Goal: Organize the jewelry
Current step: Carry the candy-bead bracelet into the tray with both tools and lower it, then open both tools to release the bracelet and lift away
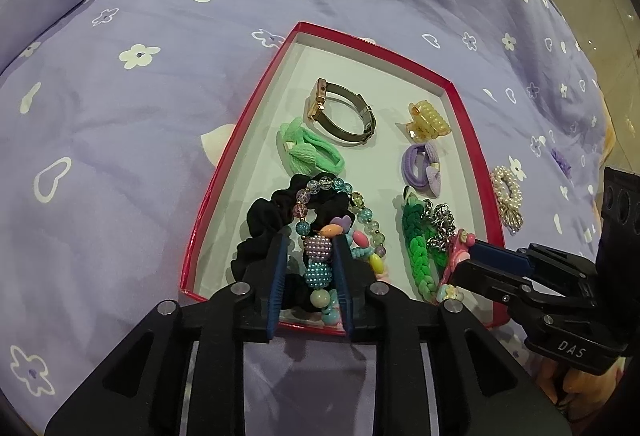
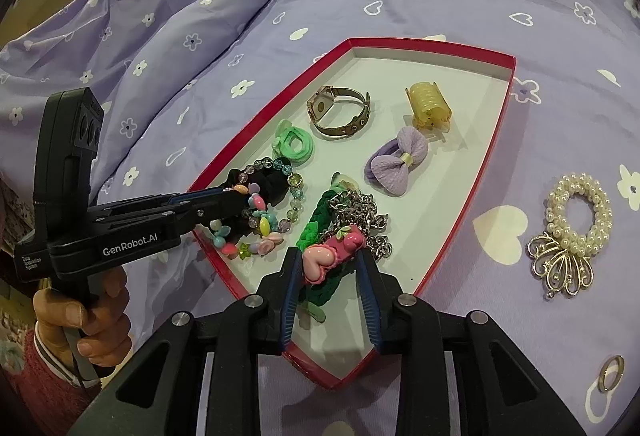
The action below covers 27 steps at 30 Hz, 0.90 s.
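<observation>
A red-rimmed box (image 1: 236, 132) (image 2: 432, 46) lies on the bed and holds jewelry. My left gripper (image 1: 312, 236) (image 2: 240, 200) is open at its near left corner. A colourful beaded bracelet (image 1: 318, 260) lies between the pads on a black scrunchie (image 1: 260, 228), with a gap on the left side. My right gripper (image 2: 329, 254) (image 1: 474, 240) is shut on a pink heart hair clip (image 2: 332, 256) above a green braided band (image 2: 316, 232) and a silver chain (image 2: 364, 212). Outside the box lie a pearl hair tie (image 2: 580, 216) (image 1: 506, 196) and a small ring (image 2: 612, 372).
Further back in the box are a watch (image 1: 344, 116), a green hair tie (image 1: 312, 152), a yellow claw clip (image 2: 430, 108) and a purple bow tie (image 2: 396, 160). Purple flowered bedding (image 1: 140, 116) lies all around, bunched at the far left. A hand (image 2: 88, 316) holds the left gripper.
</observation>
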Available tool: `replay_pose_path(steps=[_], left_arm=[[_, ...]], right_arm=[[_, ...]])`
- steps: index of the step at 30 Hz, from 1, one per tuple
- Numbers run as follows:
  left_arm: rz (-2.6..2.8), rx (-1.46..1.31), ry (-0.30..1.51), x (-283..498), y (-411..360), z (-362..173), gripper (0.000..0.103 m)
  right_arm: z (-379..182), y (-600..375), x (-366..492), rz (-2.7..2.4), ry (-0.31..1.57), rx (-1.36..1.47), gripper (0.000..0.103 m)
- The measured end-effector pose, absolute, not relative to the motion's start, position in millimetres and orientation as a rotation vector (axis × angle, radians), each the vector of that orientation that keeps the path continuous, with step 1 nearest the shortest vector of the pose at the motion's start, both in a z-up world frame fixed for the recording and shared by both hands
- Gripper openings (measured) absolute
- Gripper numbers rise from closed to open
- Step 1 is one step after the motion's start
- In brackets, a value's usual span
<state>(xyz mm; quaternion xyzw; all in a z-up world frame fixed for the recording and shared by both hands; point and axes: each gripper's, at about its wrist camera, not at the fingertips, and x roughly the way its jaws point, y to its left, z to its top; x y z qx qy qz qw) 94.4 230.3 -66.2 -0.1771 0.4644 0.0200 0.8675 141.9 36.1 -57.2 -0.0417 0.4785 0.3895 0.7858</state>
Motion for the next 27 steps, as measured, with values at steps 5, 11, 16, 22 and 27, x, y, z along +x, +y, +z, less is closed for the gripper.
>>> replay_pose_path(steps=[5,11,16,22,27], left_arm=[[0.044,-0.359,0.974,93,228,-65,0.028],[0.044,-0.361,0.971,90,228,-63,0.031],[0.040,-0.359,0.961,87,227,-58,0.036],[0.036,-0.358,0.945,82,224,-50,0.037],[0.043,-0.356,0.922,74,221,-41,0.047]], right_arm=[[-57,37,140,0.850,1.029,-0.091,0.036],[-55,37,138,0.852,1.025,-0.088,0.039],[-50,33,137,0.854,1.010,-0.076,0.040],[-42,22,135,0.851,0.982,-0.048,0.041],[-32,7,131,0.836,0.939,0.001,0.046]])
